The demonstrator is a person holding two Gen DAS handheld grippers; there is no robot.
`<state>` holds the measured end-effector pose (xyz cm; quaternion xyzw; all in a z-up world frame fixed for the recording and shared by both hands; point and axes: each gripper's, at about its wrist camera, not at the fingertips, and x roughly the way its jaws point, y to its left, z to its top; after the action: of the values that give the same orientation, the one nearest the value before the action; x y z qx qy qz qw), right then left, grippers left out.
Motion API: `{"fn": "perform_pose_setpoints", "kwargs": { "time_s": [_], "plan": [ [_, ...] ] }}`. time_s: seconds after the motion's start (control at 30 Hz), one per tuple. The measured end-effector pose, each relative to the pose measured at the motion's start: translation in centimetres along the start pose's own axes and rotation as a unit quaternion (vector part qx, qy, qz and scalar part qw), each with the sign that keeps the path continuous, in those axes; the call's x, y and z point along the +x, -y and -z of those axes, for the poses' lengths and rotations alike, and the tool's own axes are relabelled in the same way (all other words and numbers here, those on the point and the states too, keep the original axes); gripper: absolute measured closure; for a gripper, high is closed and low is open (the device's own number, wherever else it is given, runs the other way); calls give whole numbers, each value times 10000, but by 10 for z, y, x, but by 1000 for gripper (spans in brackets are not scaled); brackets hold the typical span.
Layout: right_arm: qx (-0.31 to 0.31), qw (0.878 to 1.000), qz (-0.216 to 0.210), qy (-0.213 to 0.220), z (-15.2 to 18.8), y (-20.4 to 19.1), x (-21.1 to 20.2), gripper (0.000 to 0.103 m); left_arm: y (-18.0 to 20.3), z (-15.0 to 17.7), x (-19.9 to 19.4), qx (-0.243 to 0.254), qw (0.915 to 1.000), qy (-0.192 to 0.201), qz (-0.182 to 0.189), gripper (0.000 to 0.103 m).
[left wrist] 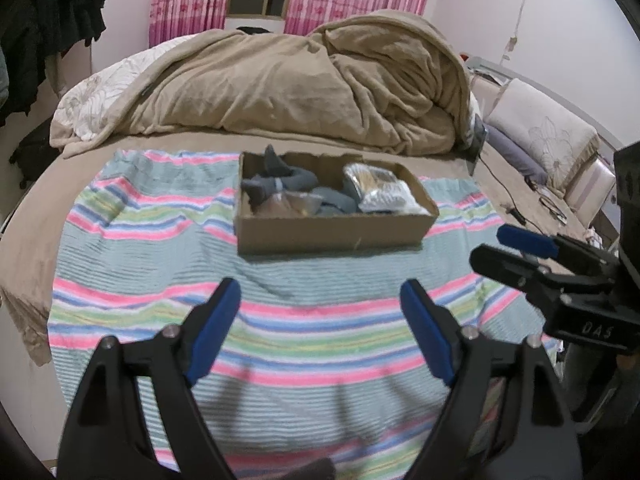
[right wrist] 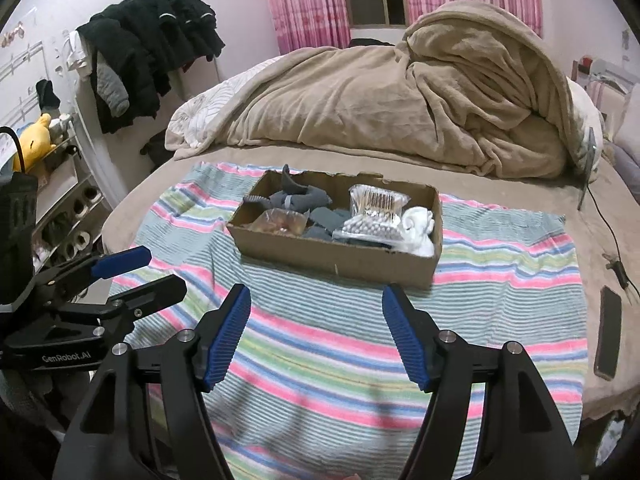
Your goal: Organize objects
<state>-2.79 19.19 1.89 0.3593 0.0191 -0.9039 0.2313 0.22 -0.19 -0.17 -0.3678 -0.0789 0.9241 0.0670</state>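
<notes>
A shallow cardboard box [left wrist: 332, 236] [right wrist: 340, 260] sits on a striped towel [left wrist: 160, 264] [right wrist: 500, 292] on the bed. It holds grey socks [left wrist: 288, 180] [right wrist: 296, 198], a clear bag of amber items [right wrist: 280, 222], a pack of cotton swabs [left wrist: 378, 184] [right wrist: 374, 210] and a white object [right wrist: 420, 228]. My left gripper [left wrist: 320, 292] is open and empty over the towel, short of the box. My right gripper [right wrist: 316, 296] is open and empty, also short of the box. Each gripper shows in the other's view, the right [left wrist: 500, 248] and the left [right wrist: 152, 272].
A heaped tan blanket [left wrist: 300, 80] [right wrist: 400, 100] lies behind the box. A phone [right wrist: 608, 330] and a cable [right wrist: 612, 240] lie on the bed at right. Dark clothes [right wrist: 148, 52] hang at left above a shoe rack [right wrist: 72, 216]. Pillows [left wrist: 544, 136] are at right.
</notes>
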Motion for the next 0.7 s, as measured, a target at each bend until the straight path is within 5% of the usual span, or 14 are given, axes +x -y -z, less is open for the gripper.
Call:
{"fn": "perform_pose_setpoints", "kwargs": {
  "time_s": [0.7],
  "plan": [
    [161, 9991, 154, 352, 35, 2, -27, 31, 12, 24, -37, 240, 9964, 639, -509, 11]
  ]
}}
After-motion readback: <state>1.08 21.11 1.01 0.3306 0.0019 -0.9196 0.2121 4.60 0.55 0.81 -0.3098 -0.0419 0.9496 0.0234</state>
